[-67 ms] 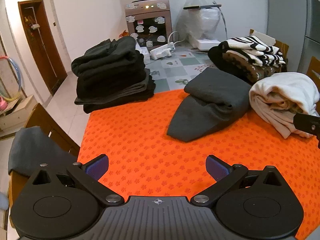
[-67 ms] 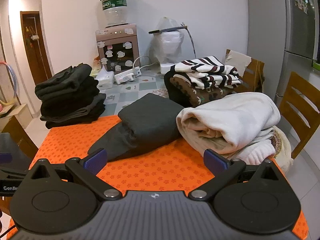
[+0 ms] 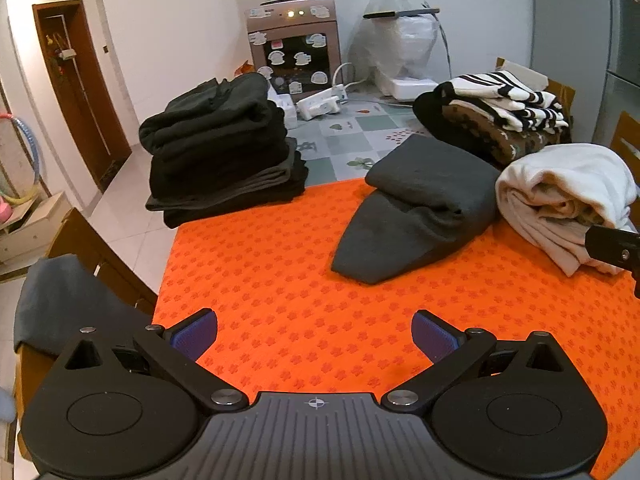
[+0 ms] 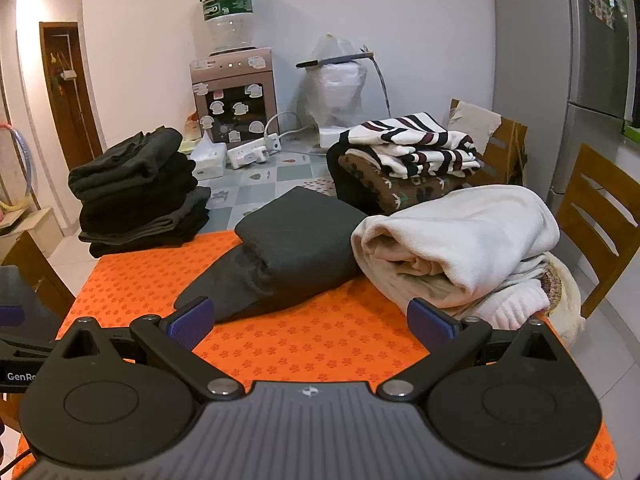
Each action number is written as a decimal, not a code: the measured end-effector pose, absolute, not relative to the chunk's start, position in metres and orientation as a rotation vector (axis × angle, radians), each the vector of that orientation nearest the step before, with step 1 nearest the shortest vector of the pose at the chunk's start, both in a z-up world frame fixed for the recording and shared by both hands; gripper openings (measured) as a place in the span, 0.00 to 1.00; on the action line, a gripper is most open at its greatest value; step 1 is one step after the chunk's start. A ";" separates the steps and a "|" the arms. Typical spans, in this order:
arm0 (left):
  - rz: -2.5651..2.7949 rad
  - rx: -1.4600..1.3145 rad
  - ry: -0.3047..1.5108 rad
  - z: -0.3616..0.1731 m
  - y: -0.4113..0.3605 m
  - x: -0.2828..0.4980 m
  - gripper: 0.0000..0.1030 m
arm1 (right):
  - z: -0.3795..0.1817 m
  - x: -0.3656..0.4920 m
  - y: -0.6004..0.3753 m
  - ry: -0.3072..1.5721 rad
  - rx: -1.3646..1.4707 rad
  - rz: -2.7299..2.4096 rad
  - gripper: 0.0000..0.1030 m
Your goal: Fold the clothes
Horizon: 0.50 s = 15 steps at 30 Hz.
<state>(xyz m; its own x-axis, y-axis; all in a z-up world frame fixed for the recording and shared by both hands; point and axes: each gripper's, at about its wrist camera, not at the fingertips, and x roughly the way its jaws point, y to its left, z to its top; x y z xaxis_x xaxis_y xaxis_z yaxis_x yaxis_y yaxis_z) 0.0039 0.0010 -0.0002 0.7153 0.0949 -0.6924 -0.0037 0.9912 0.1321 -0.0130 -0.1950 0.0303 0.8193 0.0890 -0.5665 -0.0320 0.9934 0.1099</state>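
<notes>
While both tools hang spread and empty over the table [image 3: 280,280], left tool [image 3: 314,336] and right tool [image 4: 310,320], the grey garment [image 4: 296,248] lies folded beyond them, beside the cream bundle [image 4: 460,240]; whichever gets folded, grip two corners evenly.

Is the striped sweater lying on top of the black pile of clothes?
No, the striped sweater tops a separate brown patterned garment, apart from the black pile.
</notes>
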 end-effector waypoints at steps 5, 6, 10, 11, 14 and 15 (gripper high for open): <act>0.046 0.123 0.782 -0.001 0.003 0.011 1.00 | 0.027 -0.015 -0.184 0.605 0.068 0.056 1.00; 0.044 0.123 0.784 -0.001 0.003 0.013 1.00 | 0.030 -0.015 -0.186 0.606 0.070 0.055 1.00; 0.023 0.115 0.777 -0.002 0.008 0.016 1.00 | 0.031 -0.009 -0.192 0.612 0.078 0.051 1.00; 0.015 0.113 0.779 -0.003 0.012 0.017 1.00 | 0.031 -0.007 -0.192 0.614 0.079 0.050 1.00; 0.004 0.106 0.784 -0.005 0.019 0.021 1.00 | 0.029 -0.005 -0.190 0.613 0.079 0.047 1.00; 0.005 0.105 0.786 -0.005 0.019 0.022 1.00 | 0.029 -0.004 -0.190 0.612 0.080 0.045 1.00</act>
